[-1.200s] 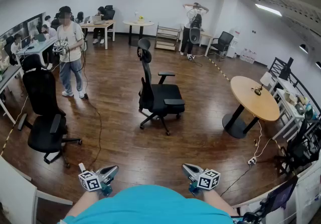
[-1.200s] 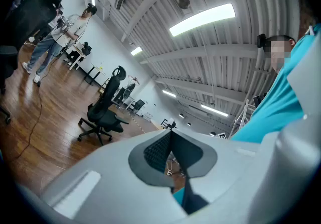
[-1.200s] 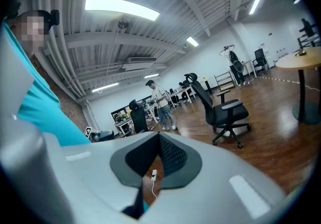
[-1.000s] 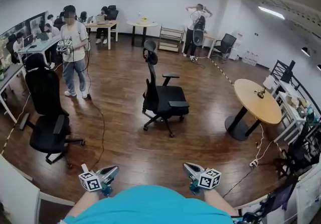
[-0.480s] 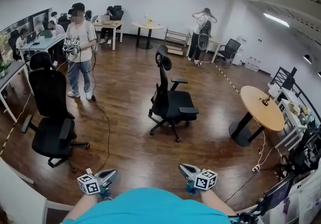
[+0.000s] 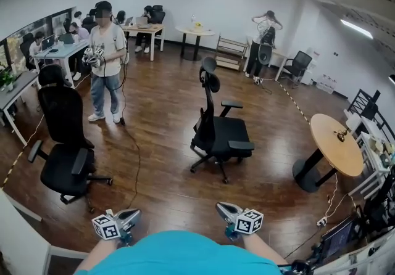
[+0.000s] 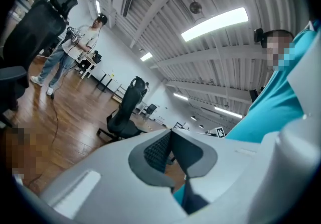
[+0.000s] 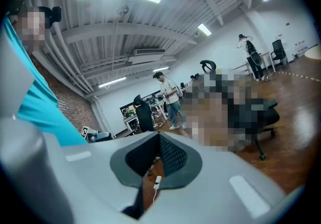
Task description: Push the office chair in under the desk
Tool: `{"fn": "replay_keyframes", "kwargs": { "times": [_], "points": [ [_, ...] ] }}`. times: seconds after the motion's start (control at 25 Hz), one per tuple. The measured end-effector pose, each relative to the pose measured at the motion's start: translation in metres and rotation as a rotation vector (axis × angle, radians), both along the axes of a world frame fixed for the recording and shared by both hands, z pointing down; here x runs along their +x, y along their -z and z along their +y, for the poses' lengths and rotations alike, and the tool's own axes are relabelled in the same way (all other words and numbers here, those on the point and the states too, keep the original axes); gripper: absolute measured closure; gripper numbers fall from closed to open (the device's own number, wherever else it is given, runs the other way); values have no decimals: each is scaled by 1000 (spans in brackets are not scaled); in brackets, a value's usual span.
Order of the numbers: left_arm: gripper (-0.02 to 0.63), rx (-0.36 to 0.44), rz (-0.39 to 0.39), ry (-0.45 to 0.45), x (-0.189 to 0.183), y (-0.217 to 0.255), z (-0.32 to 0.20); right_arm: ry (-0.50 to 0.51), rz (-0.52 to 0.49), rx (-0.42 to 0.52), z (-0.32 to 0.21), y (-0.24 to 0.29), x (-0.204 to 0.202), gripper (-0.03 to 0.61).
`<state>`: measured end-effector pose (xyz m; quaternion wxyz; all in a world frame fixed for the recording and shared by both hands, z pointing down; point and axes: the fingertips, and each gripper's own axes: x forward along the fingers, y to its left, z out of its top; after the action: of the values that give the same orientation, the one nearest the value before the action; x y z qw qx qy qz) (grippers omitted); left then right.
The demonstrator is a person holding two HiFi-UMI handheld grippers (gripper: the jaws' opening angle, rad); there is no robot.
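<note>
Head view. Left tongs (image 6: 133,213) and right tongs (image 6: 221,208) are low and near, just in front of my teal shirt (image 6: 179,255). Both point out over the wood floor (image 6: 166,172) and touch nothing. The black office chair (image 6: 219,132) stands in the open middle of the room, well apart from both tongs. Its backrest is on the left and its seat on the right, and it is not under any desk. A second black chair (image 6: 62,150) is at near left, and a desk (image 6: 15,89) runs along the left wall behind it. A standing person (image 6: 106,61) is at far left, and a round table (image 6: 336,141) is at right.

Left gripper view. The jaws are together, ribbed pads meeting at the tips, with nothing between them. The office chair shows far beyond the tips across bare floor. The second chair is at the left edge.

Right gripper view. The jaws are together here too, with nothing clamped. The office chair is at far right, partly under a blur patch. The standing person is beyond the tips.
</note>
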<state>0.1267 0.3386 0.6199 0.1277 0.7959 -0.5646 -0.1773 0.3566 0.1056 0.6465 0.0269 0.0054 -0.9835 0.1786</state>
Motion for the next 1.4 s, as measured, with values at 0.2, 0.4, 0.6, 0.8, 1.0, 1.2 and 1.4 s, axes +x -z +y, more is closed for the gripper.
{"fn": "replay_keyframes", "kwargs": {
  "times": [0.2,0.4,0.6,0.8,1.0,1.2,1.4],
  "points": [
    [505,30,1,58,5,12,-84,80,-14,35,-98,10,-7,577],
    [505,87,-22,48,16,30,-174,107,-39,70,-192,18,-19,578],
    [505,17,-6,81,-18,9,-225,131,-22,104,-242,18,-59,577],
    [505,69,-13,15,-74,7,-264,105,-13,143,-279,20,-121,577],
    [505,87,-24,-71,-199,4,-308,1,-6,152,-312,24,-232,577],
    [505,91,-80,-193,-317,-17,-330,-89,-10,163,-313,-5,-338,577],
    [505,44,-13,-179,-419,-36,-380,-159,81,194,-339,-8,-410,525]
  ]
}}
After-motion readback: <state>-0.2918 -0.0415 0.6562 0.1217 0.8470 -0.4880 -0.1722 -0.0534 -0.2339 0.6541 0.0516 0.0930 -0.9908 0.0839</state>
